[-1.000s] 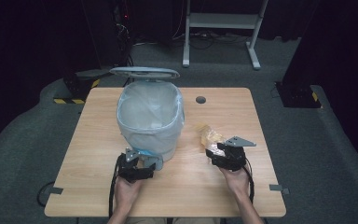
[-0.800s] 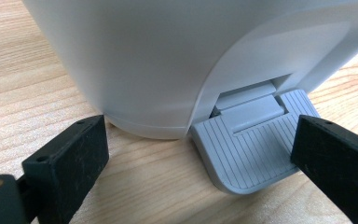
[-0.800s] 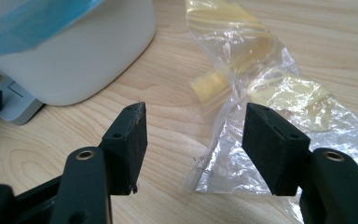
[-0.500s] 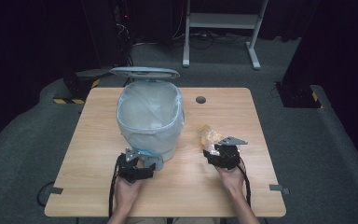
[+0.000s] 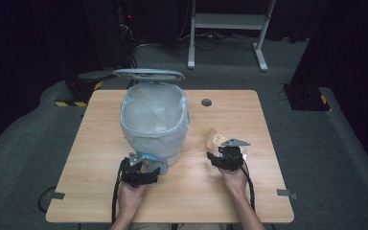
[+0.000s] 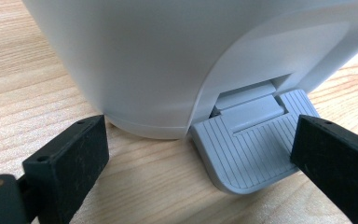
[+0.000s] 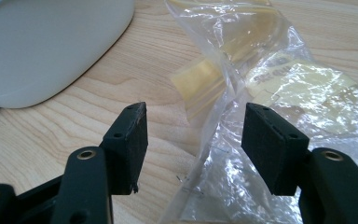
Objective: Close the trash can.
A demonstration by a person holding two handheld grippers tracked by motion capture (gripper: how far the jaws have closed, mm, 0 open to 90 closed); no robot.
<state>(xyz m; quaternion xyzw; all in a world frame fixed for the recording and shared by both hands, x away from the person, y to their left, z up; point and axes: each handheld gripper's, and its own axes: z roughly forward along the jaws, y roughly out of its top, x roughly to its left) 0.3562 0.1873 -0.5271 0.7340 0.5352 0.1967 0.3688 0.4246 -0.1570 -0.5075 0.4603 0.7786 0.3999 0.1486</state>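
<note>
Right gripper [image 7: 193, 149] fingers apart, straddling the near end of a crinkled clear plastic bag [image 7: 265, 88] flat on the counter [image 5: 96, 158], right of frame centre. Left gripper [image 6: 200, 163] fingers apart too, flanking the grey pedal [image 6: 249, 149] of the white lined bin [image 5: 154, 122], centre-left.

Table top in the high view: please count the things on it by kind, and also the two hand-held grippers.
Pedal bin with white liner, lid up: 1
Crumpled clear plastic bag with yellow print: 1
Grippers: 2, the left gripper at the bin's grey pedal, the right gripper open around the bag's edge
Total: 4
</note>
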